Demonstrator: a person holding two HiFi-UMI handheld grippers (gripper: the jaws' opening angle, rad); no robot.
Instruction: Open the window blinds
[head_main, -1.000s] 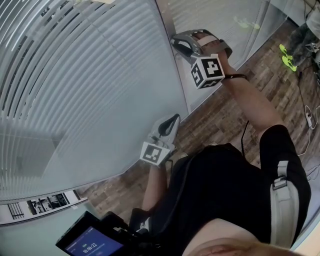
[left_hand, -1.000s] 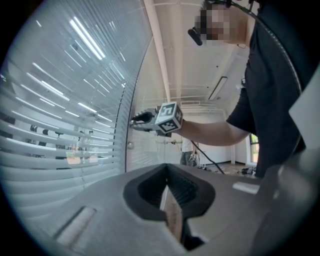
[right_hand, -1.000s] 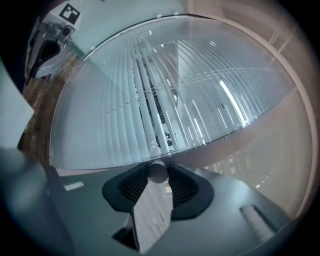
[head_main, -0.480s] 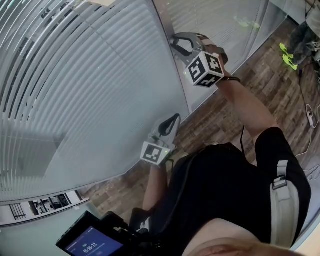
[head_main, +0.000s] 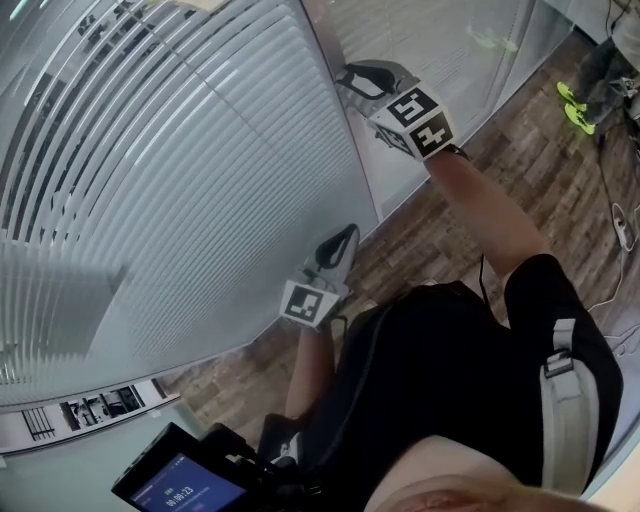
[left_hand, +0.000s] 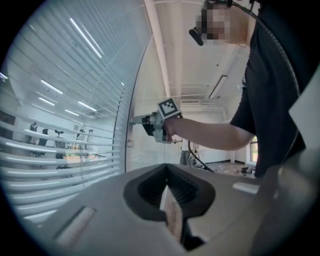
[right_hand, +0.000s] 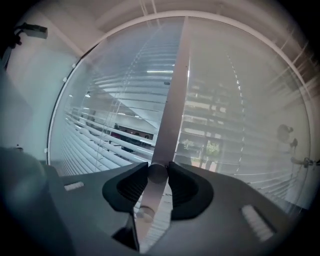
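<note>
Overhead, from the head view, the window blinds (head_main: 150, 180) hang behind a tall pane of glass (head_main: 250, 300) that fills the left of the picture, their slats running level, with dark gaps showing between them near the top. A vertical frame post (head_main: 345, 150) bounds this pane on its right. The right gripper (head_main: 348, 78) is held up high with its fingers right at that post, its marker cube (head_main: 418, 120) facing the camera and the person's forearm (head_main: 480, 200) stretched out behind it. The left gripper (head_main: 350, 232) sits lower, near the glass and above the wooden floor (head_main: 450, 240), well apart from the right one.

Seen from the left gripper view, that gripper's fingers are pressed together at their tips with nothing between them. Beyond them the right gripper shows at the post, the slats spreading to its left.

Seen from the right gripper view, the fingers are clenched on a round knob (right_hand: 157, 174) mounted on the post, one finger on each side and touching it. A second, smaller knob (right_hand: 144, 214) sits just below on the same post. Left of the post, a lit room shows between the tilted slats; the panel to the right looks hazier.
</note>
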